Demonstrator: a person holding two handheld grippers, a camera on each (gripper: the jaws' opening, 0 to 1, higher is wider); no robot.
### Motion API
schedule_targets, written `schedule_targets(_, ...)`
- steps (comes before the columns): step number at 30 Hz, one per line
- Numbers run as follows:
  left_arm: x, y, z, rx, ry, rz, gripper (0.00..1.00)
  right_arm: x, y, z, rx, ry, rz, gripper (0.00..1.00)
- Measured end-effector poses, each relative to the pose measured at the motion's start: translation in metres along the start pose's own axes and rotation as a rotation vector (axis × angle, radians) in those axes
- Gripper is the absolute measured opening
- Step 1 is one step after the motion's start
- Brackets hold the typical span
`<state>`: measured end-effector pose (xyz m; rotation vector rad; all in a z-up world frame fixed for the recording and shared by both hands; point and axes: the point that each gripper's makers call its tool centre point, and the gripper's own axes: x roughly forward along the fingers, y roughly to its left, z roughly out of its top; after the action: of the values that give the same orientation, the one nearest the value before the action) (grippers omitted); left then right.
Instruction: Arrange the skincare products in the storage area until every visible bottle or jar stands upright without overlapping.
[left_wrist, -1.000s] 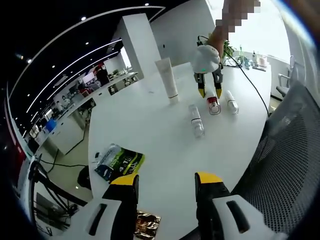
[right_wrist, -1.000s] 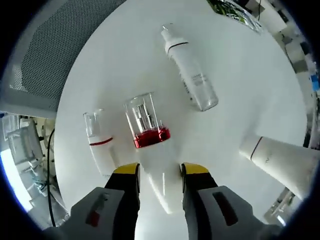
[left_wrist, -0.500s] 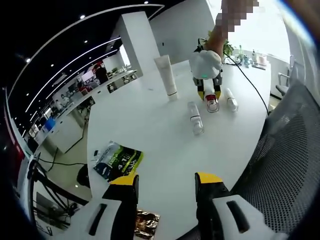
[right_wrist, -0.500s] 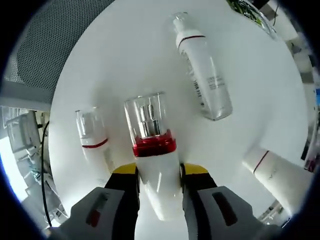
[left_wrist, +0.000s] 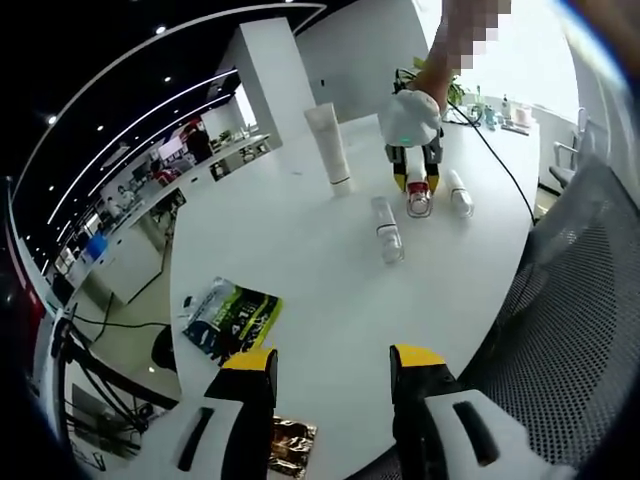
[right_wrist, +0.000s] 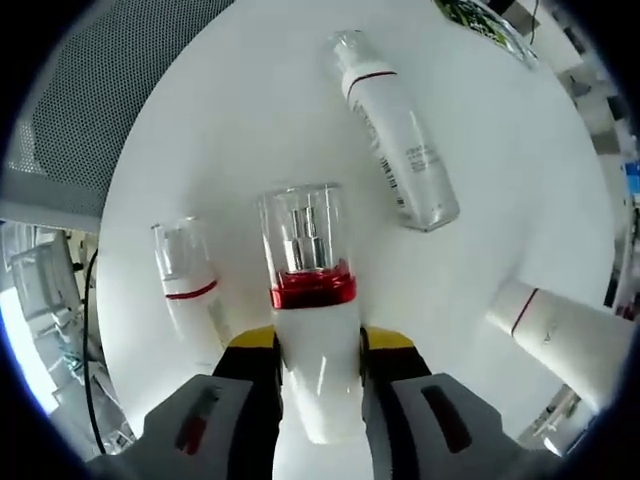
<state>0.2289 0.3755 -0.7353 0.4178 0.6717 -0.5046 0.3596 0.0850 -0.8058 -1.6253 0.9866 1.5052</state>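
- In the right gripper view, the right gripper (right_wrist: 320, 345) was clamped on the white body of a red-collared pump bottle (right_wrist: 308, 300), its yellow-tipped jaws pressed against either side at the lower middle of the frame; the bottle's clear cap pointed up the frame, towards the centre.
- To the left of it, lower left of the frame, a small red-banded bottle (right_wrist: 190, 290) lay on its side on the white table (right_wrist: 250, 130), just beside the held bottle but apart from it.
- In the upper right of the frame a longer clear-capped bottle (right_wrist: 395, 140) also lay flat, well clear of the other two.
- At the right edge a white tube (right_wrist: 560, 335) with a dark band showed — from this angle I could not tell whether it stood or lay.
- In the left gripper view, the left gripper (left_wrist: 330, 375) stood at the bottom of the frame with its jaws parted and nothing between them.
- Higher in that frame, upper right, the right gripper (left_wrist: 415, 175) sat over the red-collared pump bottle (left_wrist: 418, 195), a person's hand (left_wrist: 432, 80) above it.
- There the white tube (left_wrist: 330, 145) stood upright, upper centre, while the clear-capped bottle (left_wrist: 386, 228) and the small red-banded bottle (left_wrist: 459, 192) lay flat.
- A green and black packet (left_wrist: 232, 318) lay at the table's near edge, lower left, and a mesh chair back (left_wrist: 560, 300) filled the right side.
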Motion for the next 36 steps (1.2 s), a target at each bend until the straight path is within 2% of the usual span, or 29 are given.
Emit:
schedule_targets(3, 0.000, 0.001, 0.000, -0.004, -0.002, 0.006, 0.46, 0.000, 0.000, -0.002, 0.049, 0.015, -0.005, 0.26)
schedule_targets(9, -0.001, 0.001, 0.001, -0.004, -0.006, 0.008, 0.46, -0.002, 0.001, 0.001, 0.146, -0.031, -0.011, 0.25)
schedule_targets(12, -0.001, 0.002, 0.001, -0.006, -0.007, 0.010, 0.46, -0.005, 0.002, 0.002, 0.147, -0.041, -0.022, 0.24)
schedule_targets(16, -0.001, 0.002, 0.001, -0.004, -0.008, 0.009, 0.46, -0.015, -0.007, 0.007, 0.280, -0.121, -0.059, 0.24)
schedule_targets(23, -0.001, 0.000, 0.003, 0.002, -0.016, 0.004, 0.46, -0.034, -0.011, 0.011, 0.378, -0.202, -0.114, 0.24)
schedule_targets(28, -0.001, 0.000, 0.004, 0.000, -0.023, 0.002, 0.46, -0.054, -0.013, 0.015, 0.549, -0.325, -0.175, 0.24)
schedule_targets(36, -0.002, -0.005, 0.005, 0.013, -0.027, -0.021, 0.46, -0.088, -0.019, 0.025, 0.687, -0.455, -0.295, 0.25)
